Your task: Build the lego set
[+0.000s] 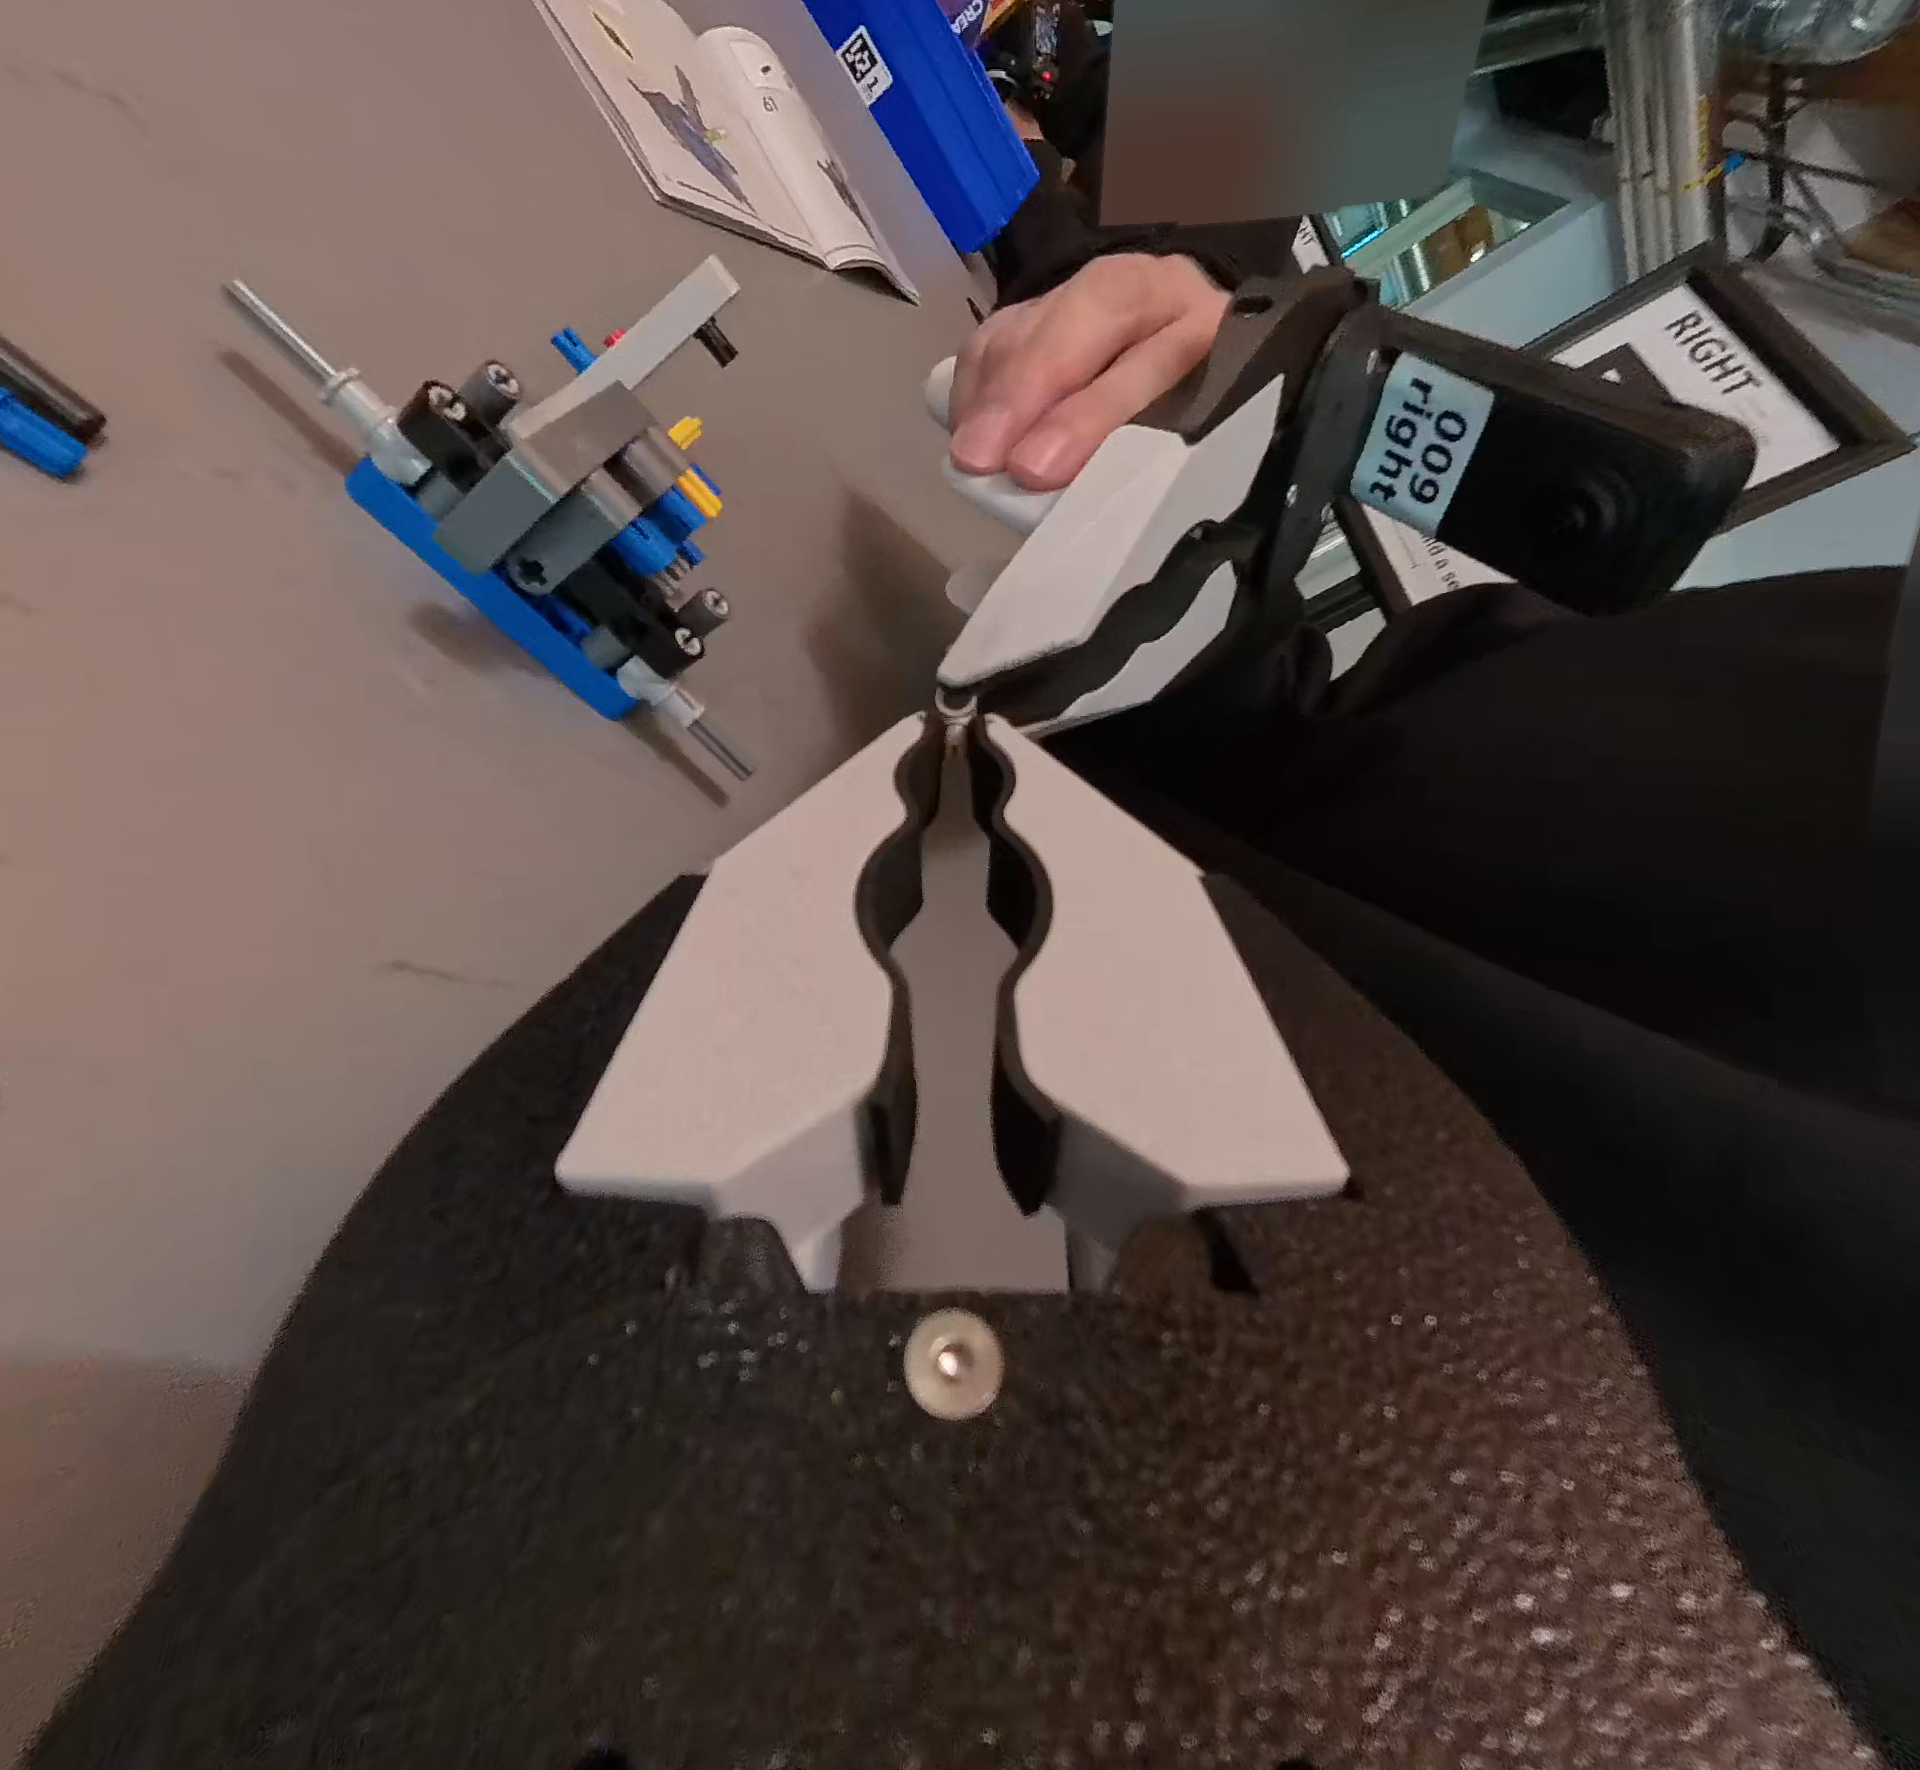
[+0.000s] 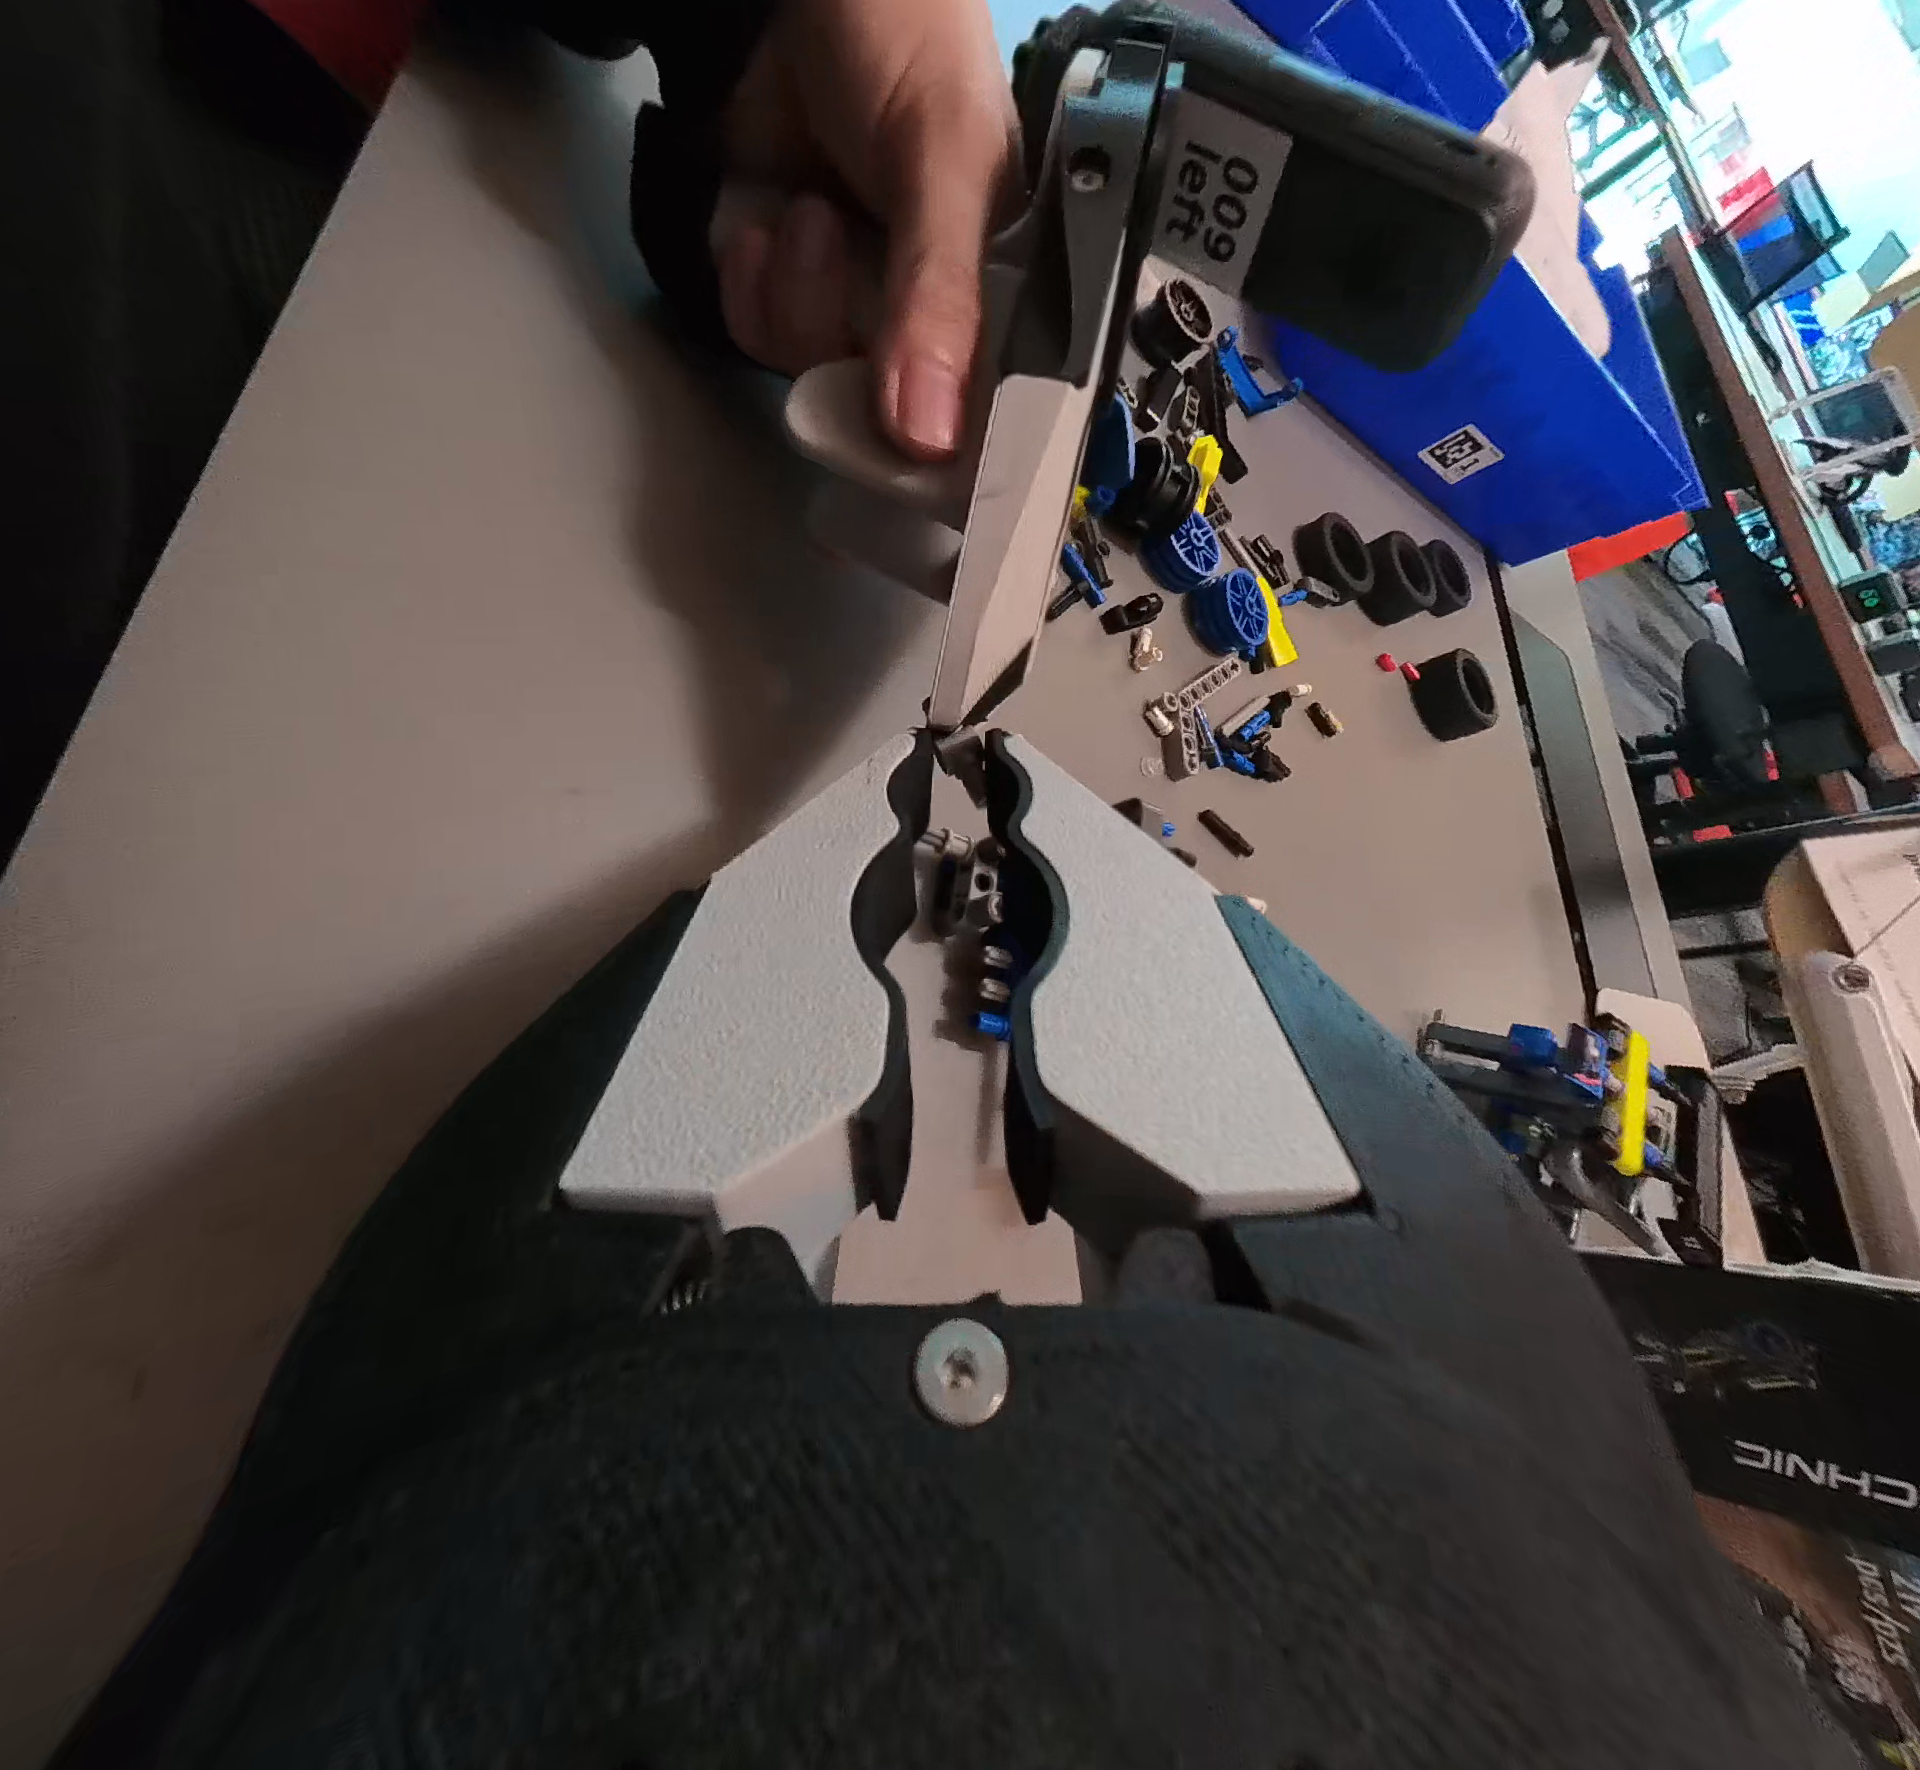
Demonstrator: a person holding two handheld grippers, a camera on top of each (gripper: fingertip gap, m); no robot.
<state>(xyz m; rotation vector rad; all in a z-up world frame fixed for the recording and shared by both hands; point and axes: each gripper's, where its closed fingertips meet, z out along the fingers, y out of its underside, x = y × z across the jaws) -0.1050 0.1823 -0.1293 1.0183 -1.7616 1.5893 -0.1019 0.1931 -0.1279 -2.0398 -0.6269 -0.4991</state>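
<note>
I am pinching a small light-grey pin (image 1: 953,721) between the nearly closed tips of my left gripper (image 1: 951,733), and my right gripper (image 2: 961,752) is meeting it tip to tip, closed on a small dark piece (image 2: 958,750). The part-built blue and grey Lego assembly (image 1: 551,515) is lying on the grey table (image 1: 260,889) well to the side, below the open instruction booklet (image 1: 686,99).
</note>
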